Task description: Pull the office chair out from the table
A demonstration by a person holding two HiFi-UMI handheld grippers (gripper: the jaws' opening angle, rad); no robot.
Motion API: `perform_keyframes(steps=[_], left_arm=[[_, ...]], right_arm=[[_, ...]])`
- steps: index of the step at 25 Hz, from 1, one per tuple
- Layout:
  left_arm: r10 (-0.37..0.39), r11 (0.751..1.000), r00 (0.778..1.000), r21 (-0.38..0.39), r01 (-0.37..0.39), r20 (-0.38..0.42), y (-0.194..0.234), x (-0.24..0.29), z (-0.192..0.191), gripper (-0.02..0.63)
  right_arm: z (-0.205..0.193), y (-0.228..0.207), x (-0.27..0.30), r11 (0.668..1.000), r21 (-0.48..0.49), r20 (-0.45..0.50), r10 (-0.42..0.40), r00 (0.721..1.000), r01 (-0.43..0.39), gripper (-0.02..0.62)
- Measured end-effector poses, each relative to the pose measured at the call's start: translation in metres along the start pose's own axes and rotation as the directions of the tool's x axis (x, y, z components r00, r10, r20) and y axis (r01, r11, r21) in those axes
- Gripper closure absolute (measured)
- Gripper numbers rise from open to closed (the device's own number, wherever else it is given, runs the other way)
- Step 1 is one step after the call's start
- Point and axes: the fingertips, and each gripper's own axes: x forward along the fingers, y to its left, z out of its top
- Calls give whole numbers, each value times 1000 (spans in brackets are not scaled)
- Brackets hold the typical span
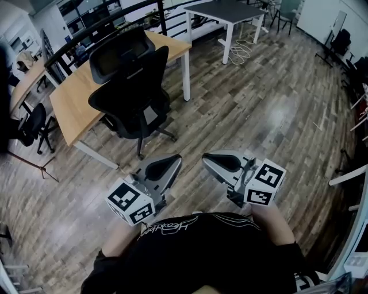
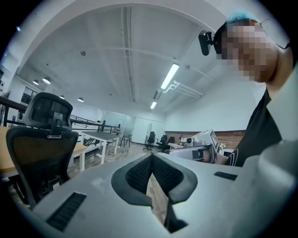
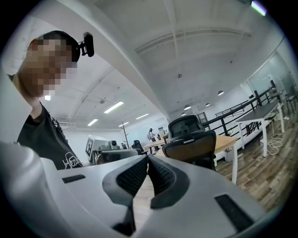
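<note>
The black office chair [image 1: 129, 86] with a headrest stands on the wood floor against the near edge of the wooden-topped table [image 1: 72, 106], its back towards me. Both grippers hang close to my body, well short of the chair, pointing at it side by side. My left gripper [image 1: 177, 157] is shut with nothing in it, and so is my right gripper [image 1: 204, 158]. In the left gripper view the pads [image 2: 152, 157] meet and the chair [image 2: 39, 153] shows at the left. In the right gripper view the closed tips [image 3: 147, 159] sit just below the chair [image 3: 191, 144].
A grey-topped table [image 1: 224, 11] with white legs stands at the back, with a coil of cable [image 1: 241, 51] on the floor beside it. A second black chair [image 1: 31, 126] sits at the far left. A black railing [image 1: 86, 34] runs behind the wooden table.
</note>
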Motion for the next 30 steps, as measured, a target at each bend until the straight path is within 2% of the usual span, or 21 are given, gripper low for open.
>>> perform_keyframes(steps=[6, 11, 17, 23, 26, 30], left_arm=[[9, 1000, 1000, 22, -9, -1, 12, 26, 0, 598], [7, 1000, 1000, 15, -7, -8, 42, 40, 1, 598], [41, 999, 999, -31, -41, -14, 122, 67, 0, 598], [100, 994, 995, -41, -100, 15, 220, 76, 19, 598], [140, 989, 990, -56, -138, 31, 263, 71, 29, 598], [174, 983, 984, -56, -172, 32, 300, 61, 36, 598]], right_arm=[[13, -33, -6, 1000, -27, 5, -3, 1000, 3, 554], [15, -60, 13, 1000, -21, -14, 3, 1000, -3, 554], [21, -125, 61, 1000, 9, -51, 6, 999, -5, 554], [42, -190, 136, 999, 8, -92, 43, 995, -43, 554], [55, -213, 171, 998, 7, -108, 68, 992, -68, 554], [68, -228, 205, 994, -18, -116, 101, 988, -104, 554]])
